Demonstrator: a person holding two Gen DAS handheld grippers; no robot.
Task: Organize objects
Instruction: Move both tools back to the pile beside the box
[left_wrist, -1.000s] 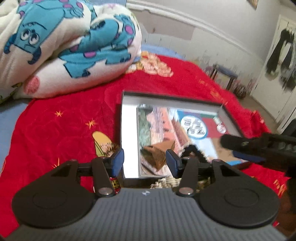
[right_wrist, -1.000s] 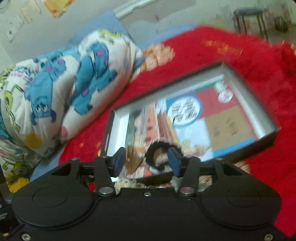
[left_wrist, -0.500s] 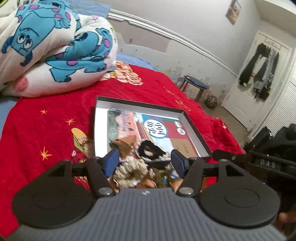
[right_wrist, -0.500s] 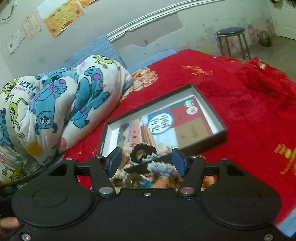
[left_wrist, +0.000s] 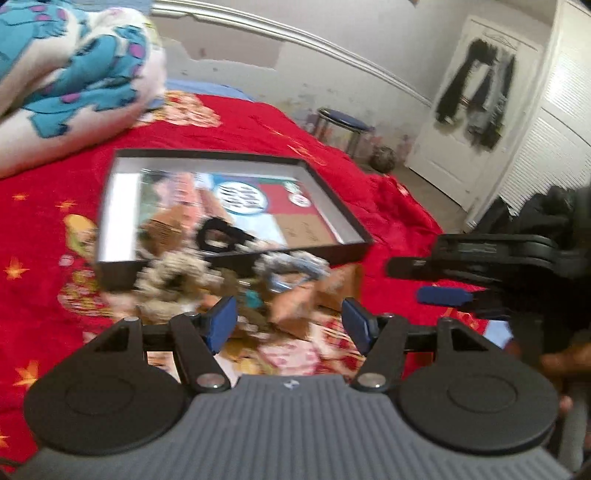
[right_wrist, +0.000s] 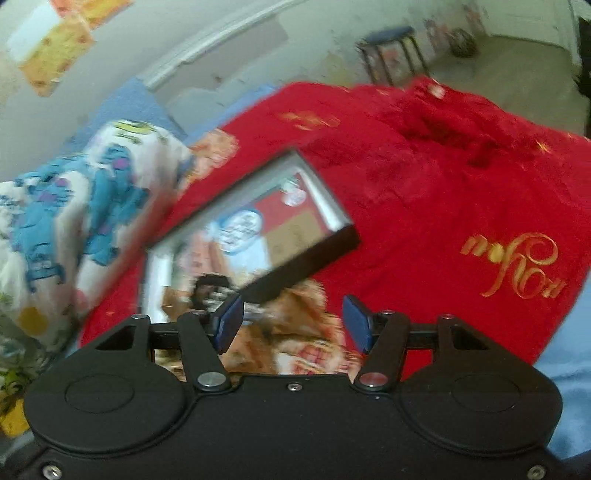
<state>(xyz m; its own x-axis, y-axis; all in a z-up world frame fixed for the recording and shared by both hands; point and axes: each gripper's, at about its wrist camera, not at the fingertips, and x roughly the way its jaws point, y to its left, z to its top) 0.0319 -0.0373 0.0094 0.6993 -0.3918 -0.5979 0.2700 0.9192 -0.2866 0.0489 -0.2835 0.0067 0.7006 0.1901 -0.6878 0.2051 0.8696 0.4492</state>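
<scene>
Pulled back from over the black tray (left_wrist: 347, 225) to the near side of it, compared with a second ago, when both views looked straight down into the tray. Left gripper (left_wrist: 289, 320) with jaws wide and nothing between them, just opened further than a second ago, hovering above the heap of loose things on the red bedspread (left_wrist: 44, 184): a pale fuzzy scrunchie (left_wrist: 173, 273) ahead and to the left of the jaws, a blue-grey scrunchie (left_wrist: 291, 269) straight ahead, brown hair clips (left_wrist: 306, 302) just beyond the tips. Black scrunchie (left_wrist: 218, 236) and one brown clip (left_wrist: 166, 229) already inside the tray, beyond the heap. Right gripper (right_wrist: 293, 323) likewise empty, jaws held moderately apart, aimed at the orange-brown clutter just short of the tray's near corner. Much motion blur, so exact contact hard to judge. Probably a return trip after a drop-off: part sorted, most of the heap not yet moved, next pick likely from directly ahead of the left jaws.
</scene>
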